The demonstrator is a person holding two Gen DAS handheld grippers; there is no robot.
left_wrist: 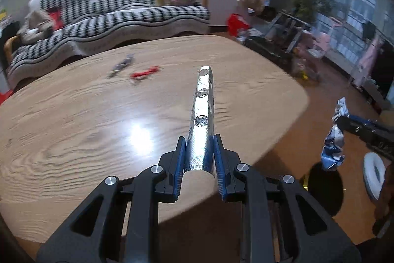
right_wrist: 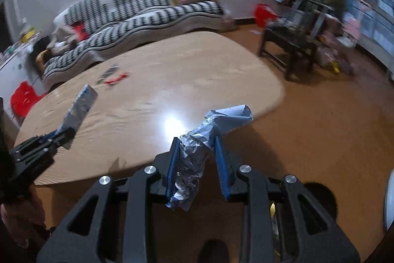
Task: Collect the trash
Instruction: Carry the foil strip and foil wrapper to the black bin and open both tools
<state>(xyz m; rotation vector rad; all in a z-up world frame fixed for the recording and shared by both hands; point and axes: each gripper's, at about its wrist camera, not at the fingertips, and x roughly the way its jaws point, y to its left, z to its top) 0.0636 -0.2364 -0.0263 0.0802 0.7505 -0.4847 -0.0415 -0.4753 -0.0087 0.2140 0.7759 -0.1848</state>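
My left gripper (left_wrist: 199,143) is shut on a long silver blister pack (left_wrist: 203,110) that sticks out forward over the wooden table (left_wrist: 73,127). My right gripper (right_wrist: 195,143) is shut on a crumpled blue and silver wrapper (right_wrist: 197,139), held near the table's right edge. The wrapper (left_wrist: 333,137) and right gripper also show at the right of the left wrist view, above the floor. In the right wrist view the left gripper (right_wrist: 61,133) with its blister pack (right_wrist: 80,107) appears at the left. A red wrapper (left_wrist: 145,72) and a dark wrapper (left_wrist: 122,64) lie on the table's far side.
A black and white patterned sofa (left_wrist: 110,14) stands behind the table. A dark low table (right_wrist: 293,41), plants and clutter fill the right by the windows. A dark round opening (left_wrist: 325,186) sits on the floor at lower right, beside a white ring-shaped object (left_wrist: 374,174).
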